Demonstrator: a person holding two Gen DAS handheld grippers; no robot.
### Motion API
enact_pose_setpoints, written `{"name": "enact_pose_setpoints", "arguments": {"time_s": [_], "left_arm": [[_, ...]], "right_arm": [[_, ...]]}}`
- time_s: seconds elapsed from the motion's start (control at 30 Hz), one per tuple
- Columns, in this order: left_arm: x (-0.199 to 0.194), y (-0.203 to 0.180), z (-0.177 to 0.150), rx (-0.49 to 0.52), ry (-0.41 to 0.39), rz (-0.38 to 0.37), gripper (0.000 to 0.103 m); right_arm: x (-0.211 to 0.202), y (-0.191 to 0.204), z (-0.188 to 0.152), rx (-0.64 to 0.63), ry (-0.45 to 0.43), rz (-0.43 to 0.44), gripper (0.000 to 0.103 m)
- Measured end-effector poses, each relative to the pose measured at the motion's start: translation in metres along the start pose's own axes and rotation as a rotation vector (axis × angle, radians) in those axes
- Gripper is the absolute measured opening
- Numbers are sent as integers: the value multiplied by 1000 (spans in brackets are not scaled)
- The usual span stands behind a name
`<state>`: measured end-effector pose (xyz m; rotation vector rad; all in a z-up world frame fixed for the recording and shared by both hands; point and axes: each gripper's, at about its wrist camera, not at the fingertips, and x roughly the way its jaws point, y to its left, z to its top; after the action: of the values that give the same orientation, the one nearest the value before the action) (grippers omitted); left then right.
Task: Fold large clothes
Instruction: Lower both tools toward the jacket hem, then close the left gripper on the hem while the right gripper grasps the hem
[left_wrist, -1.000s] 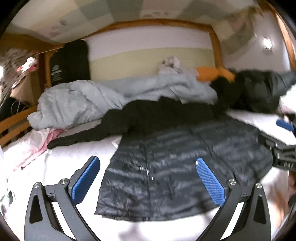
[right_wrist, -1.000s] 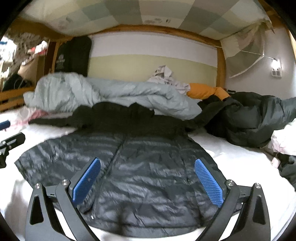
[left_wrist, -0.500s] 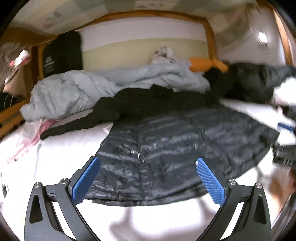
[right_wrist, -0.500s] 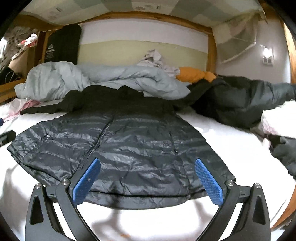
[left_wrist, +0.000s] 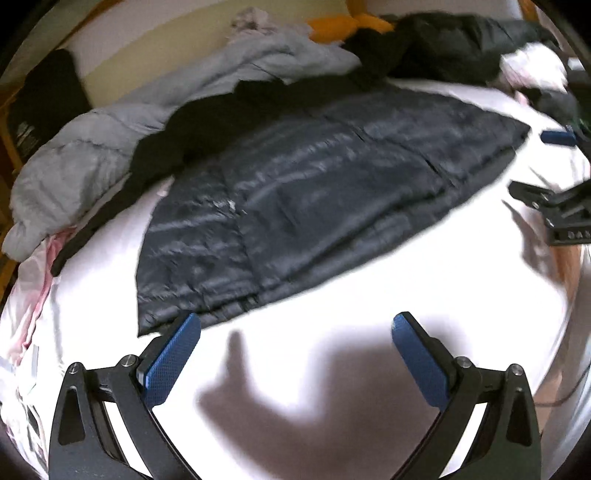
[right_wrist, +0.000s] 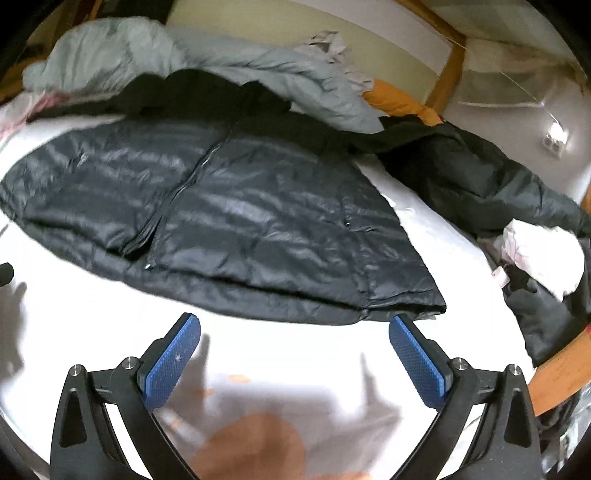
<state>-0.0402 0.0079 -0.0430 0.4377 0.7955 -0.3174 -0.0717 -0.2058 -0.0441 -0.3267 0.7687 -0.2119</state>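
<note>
A dark quilted puffer jacket (left_wrist: 306, 199) lies spread flat, front up, on the white bed sheet (left_wrist: 332, 302); its zip runs down the middle (right_wrist: 173, 206). My left gripper (left_wrist: 295, 339) hangs open just short of the jacket's near hem, its left pad beside the hem's left corner. My right gripper (right_wrist: 293, 338) is open too, nothing between its blue pads, hovering before the hem (right_wrist: 280, 310) with its right pad near the hem's right corner. The right gripper (left_wrist: 557, 206) also shows at the right edge of the left wrist view.
A pale grey duvet (left_wrist: 110, 136) is heaped behind the jacket, with black clothing (left_wrist: 221, 107) lying between them. More dark garments (right_wrist: 491, 184) and a white cloth (right_wrist: 543, 254) pile at the right. The bed's wooden rail (right_wrist: 561, 380) curves along the right side. Pink fabric (left_wrist: 33, 288) lies left.
Both grippers have pulled back toward the near edge of the bed and tilted down; the jacket now lies beyond the fingertips instead of under them. Both stayed open.
</note>
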Motion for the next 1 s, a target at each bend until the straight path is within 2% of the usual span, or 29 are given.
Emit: {"name": "enact_pose_setpoints", "arguments": {"time_s": [0.13,0.23,0.3,0.37,0.57,0.67,0.73,0.87,0.9,0.93,0.97,1.0], "left_arm": [[2,-10,-7,64,43,-1,103],[7,-9,-8,46,75,-3,103],[9,-6,-8,19,82,-12,103],[10,-3,-7,-4,75,-3,103],[21,16,2,-103,-1,94,101],[26,25,6,-152,-23,123,90],[28,32,8,-193,-31,121,76],[31,41,10,-219,-35,137,58],[33,42,10,-213,-35,146,51],[34,41,11,-208,-36,156,39],[35,43,11,-203,-37,162,33],[36,44,11,-202,-39,159,22]], "right_arm": [[4,15,-6,-57,54,3,103],[14,18,-11,-88,104,-21,102],[17,14,-10,-58,101,-1,102],[23,10,-5,-36,98,2,102],[43,3,13,6,67,-34,102],[50,-1,18,18,51,-45,102],[51,-4,18,14,32,-58,100],[54,-13,17,-22,7,-88,82],[55,-16,16,-25,-1,-98,78],[58,-21,16,-25,-5,-112,67],[60,-25,16,-19,-2,-117,54],[63,-30,16,-6,3,-111,46]]}}
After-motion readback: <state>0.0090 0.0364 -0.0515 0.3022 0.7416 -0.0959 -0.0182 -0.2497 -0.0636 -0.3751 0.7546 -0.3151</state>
